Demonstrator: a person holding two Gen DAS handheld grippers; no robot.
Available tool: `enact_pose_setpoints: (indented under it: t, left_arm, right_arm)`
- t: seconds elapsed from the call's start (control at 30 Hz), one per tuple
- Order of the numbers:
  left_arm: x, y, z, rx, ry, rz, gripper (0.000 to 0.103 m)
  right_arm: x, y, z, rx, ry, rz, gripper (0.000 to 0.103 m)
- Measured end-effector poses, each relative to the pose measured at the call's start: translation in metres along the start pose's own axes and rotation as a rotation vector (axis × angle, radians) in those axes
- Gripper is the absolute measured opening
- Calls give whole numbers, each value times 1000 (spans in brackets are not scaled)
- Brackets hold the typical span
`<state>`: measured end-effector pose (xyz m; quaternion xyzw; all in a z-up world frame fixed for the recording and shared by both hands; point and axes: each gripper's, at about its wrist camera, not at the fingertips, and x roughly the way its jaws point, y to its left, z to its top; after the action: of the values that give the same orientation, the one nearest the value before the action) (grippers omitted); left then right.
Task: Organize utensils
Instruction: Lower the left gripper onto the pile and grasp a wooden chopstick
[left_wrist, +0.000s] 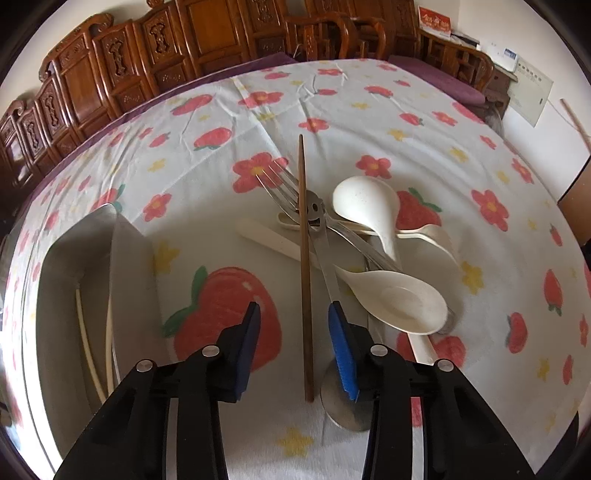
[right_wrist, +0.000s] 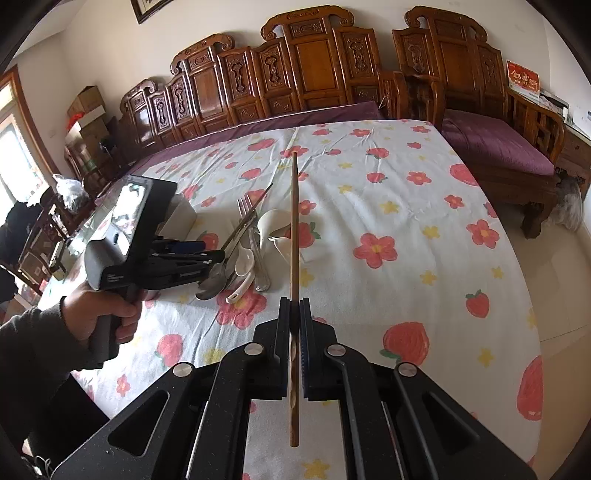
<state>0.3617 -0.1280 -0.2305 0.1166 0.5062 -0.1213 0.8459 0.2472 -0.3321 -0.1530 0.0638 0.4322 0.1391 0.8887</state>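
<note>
Left wrist view
Left claw: part open, pads clear of the brown chopstick lying between them.
Utensil pile: fork, metal spoon and white spoons heaped on the strawberry-print surface.
Container: left of the pile, holding pale chopsticks.

Right wrist view
Right claw: clamped on a second brown chopstick, which points away over the surface.
Left hand: grips the left claw's handle, beside the pile.
</note>
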Motion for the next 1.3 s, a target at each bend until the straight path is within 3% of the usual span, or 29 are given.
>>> enact_pose_setpoints:
  t: [0.27,0.43,0.5,0.6,1.3]
  left_arm:
    - [11,2,10,-13,19,9,28]
    - [14,2,13,-14,23,5,18]
    - [14,3,14,-13,25,1,8]
    - [11,4,13,-13,16,-1,5]
    - [-84,32,-20,-23,-138,-47,5]
  right_arm:
    - [3,-2,0,7,10,5,6]
    - [6,-1,-2,9,18,2,6]
    - [7,-1,-2,9,21,2,6]
    - [9,0,-4,7,26,0,6]
    - [15,16,-9,-31,36,-6,6]
